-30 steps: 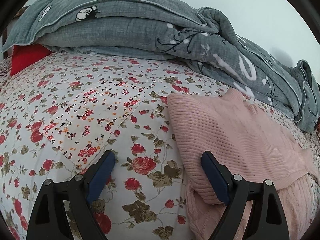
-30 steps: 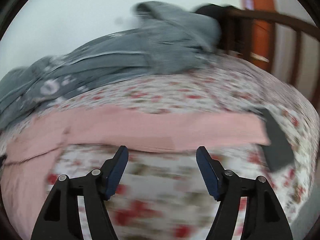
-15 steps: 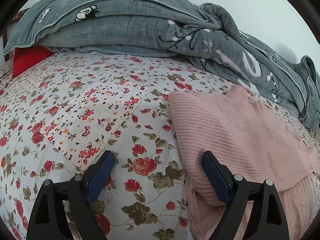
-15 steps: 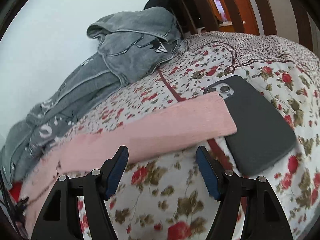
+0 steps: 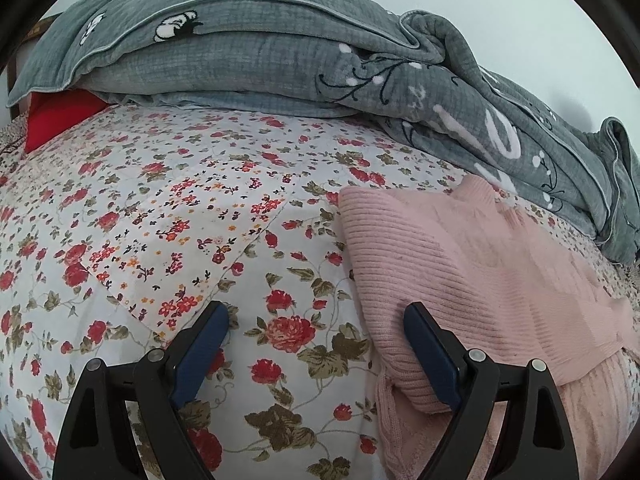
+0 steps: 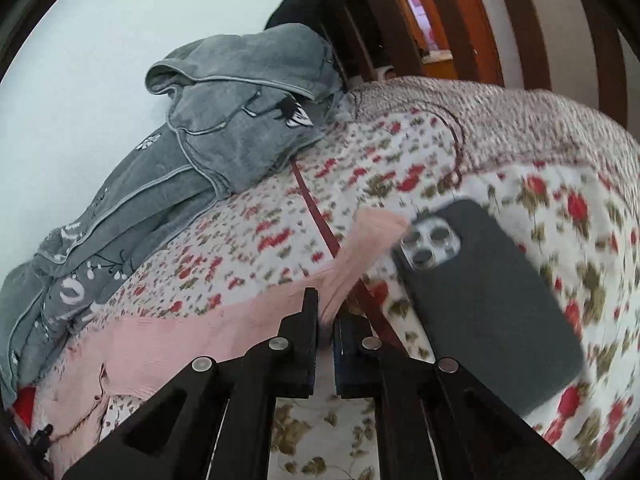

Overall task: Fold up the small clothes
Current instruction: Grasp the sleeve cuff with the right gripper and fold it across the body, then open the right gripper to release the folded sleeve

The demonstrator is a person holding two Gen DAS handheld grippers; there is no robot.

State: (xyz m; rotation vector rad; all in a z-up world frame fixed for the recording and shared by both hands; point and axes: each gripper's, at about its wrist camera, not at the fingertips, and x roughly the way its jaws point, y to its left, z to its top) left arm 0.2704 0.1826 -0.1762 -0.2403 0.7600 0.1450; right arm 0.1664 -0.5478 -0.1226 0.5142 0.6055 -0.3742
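On my left wrist view, the left hand-held gripper (image 5: 316,344) is released, its blue-padded fingers (image 5: 202,350) spread wide just above the bed (image 5: 168,216). One finger sits over the bare floral sheet, the other over the folded edge of the pink ribbed sweater (image 5: 460,280), though I cannot tell whether it touches the knit. The sweater lies flat on the bed to the right of that view, part of it doubled over so a rounded fold faces the gripper. Behind it, a grey quilt (image 5: 280,48) is heaped along the wall, and a red pillow (image 5: 52,116) pokes out beneath its left end.

On my right wrist view, the right hand-held gripper (image 6: 326,316) is clenched on the sweater's sleeve (image 6: 360,252). The fingers are pressed almost together with pink fabric pinched between them, and the cuff end stands up beyond the tips. The rest of the pink sweater (image 6: 168,344) trails away to the left across the sheet. A dark phone (image 6: 492,320), camera side up, lies on the bed just beside the raised cuff. This view is somewhat blurred. A wooden bed frame (image 6: 460,32) rises at the far end, past the quilt.
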